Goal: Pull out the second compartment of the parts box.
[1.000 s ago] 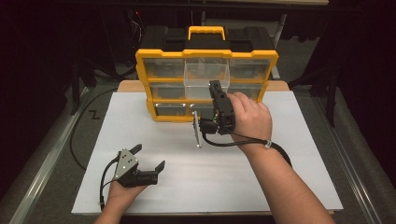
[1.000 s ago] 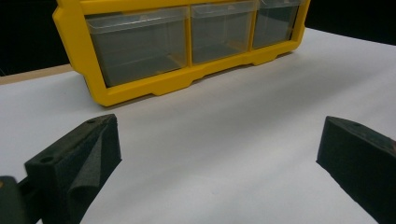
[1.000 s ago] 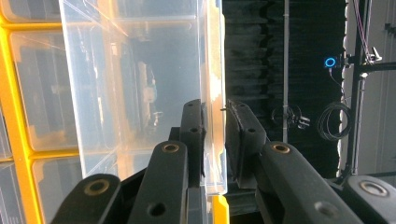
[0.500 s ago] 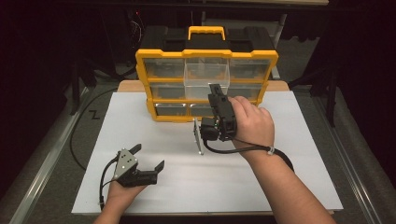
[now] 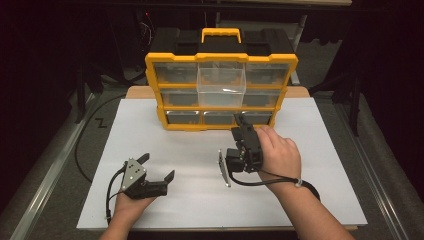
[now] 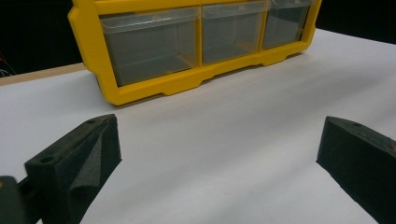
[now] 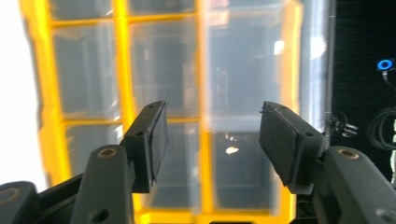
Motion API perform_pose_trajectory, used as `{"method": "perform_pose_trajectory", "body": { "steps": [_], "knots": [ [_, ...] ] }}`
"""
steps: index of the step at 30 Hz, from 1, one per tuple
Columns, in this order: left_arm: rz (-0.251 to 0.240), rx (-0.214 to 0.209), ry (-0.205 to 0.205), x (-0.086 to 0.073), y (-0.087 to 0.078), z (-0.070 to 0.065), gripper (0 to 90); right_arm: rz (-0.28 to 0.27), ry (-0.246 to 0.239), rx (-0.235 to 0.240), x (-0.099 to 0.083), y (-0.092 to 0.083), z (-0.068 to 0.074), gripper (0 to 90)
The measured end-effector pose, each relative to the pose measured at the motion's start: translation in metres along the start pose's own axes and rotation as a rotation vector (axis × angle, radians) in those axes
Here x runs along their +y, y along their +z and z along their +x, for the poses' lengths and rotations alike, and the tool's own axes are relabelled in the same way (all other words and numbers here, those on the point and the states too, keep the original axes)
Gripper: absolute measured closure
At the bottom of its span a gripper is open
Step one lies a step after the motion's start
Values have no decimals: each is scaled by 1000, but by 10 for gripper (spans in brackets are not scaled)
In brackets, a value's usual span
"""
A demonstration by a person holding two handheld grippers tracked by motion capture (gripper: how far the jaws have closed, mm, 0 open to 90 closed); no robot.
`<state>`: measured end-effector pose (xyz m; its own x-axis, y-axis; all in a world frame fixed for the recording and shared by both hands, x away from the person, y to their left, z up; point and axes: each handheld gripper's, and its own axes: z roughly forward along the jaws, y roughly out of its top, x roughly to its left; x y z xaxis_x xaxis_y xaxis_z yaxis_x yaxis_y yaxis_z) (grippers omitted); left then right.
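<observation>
Now the right gripper, jaws just opening and empty, faces the organizer for its drawer; left gripper idles open.

White board covers wooden tabletop, whose bare strip shows at board's far edge; black cable loops just off board's left edge, metal rail further left, dark clutter behind board's far side.

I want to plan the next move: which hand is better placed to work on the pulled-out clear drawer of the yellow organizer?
Right. The right claw, jaws apart and empty, sits just before the organizer, below the drawer. The left claw rests open, far back on the table.
</observation>
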<state>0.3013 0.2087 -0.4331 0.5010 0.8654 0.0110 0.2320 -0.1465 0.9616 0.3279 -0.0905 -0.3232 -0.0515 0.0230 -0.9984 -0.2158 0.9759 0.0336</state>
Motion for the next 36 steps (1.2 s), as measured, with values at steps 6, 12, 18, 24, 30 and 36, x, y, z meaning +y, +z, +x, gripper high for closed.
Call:
{"method": "perform_pose_trajectory", "body": {
  "steps": [6, 12, 18, 24, 30, 36],
  "knots": [
    [1, 6, -2, 0, 1, 0, 4, 22, 4, 52, -16, -2, 31, 413],
    [3, 9, -1, 0, 1, 0, 4, 40, 6, 89, -27, -4, 55, 404],
    [3, 12, -1, -1, 1, 1, 4, 65, 3, 140, -42, -7, 84, 384],
    [7, 12, 0, -1, 1, 1, 4, 111, 4, 184, -70, -14, 108, 349],
    [13, 14, 4, -1, 1, 0, 4, 164, 7, 207, -99, -18, 112, 286],
    [18, 20, 5, -1, 2, -1, 4, 221, 15, 238, -123, -21, 112, 144]
  ]
}}
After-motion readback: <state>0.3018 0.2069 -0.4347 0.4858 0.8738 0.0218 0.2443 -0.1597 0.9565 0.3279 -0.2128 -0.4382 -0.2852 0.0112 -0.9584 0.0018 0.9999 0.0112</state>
